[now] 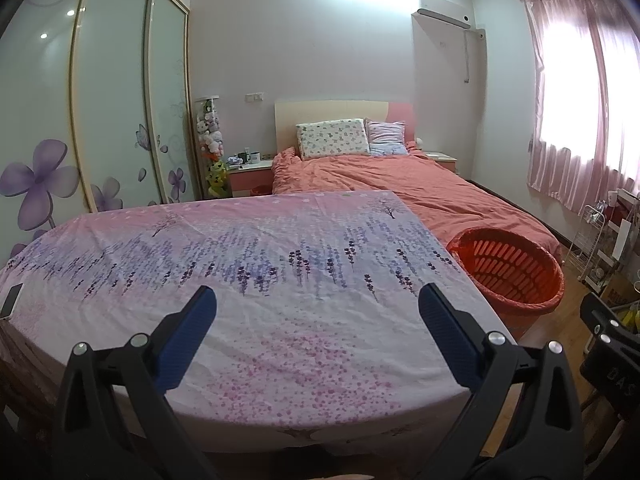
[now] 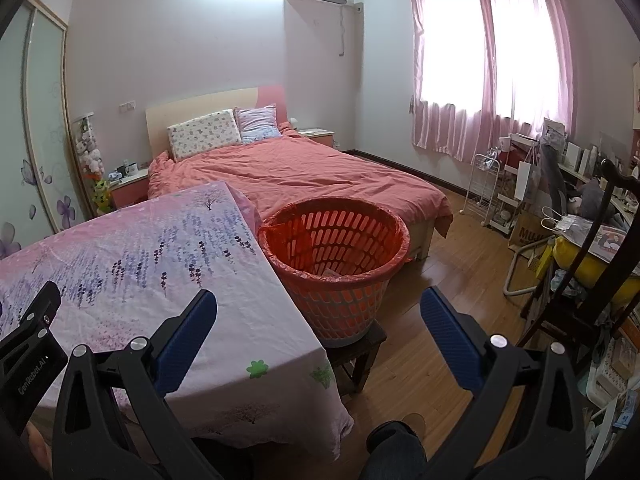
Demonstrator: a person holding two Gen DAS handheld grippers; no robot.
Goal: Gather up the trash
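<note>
An orange slatted basket (image 2: 334,256) lined with a plastic bag stands on a small dark stool (image 2: 360,354) just right of the table; it also shows in the left wrist view as the basket (image 1: 508,276). A bit of pale paper lies at its bottom. My left gripper (image 1: 318,320) hangs open over the flower-print tablecloth (image 1: 256,280), nothing between its blue pads. My right gripper (image 2: 318,320) is open too, above the table's right corner and the stool, holding nothing. I see no loose trash on the cloth.
A phone (image 1: 11,300) lies at the table's left edge. Behind are a bed with an orange cover (image 2: 304,176), a nightstand (image 1: 250,168) with mugs, a wardrobe (image 1: 120,100). A dark wooden chair (image 2: 580,280), wire rack (image 2: 486,184) and cluttered shelves fill the right side.
</note>
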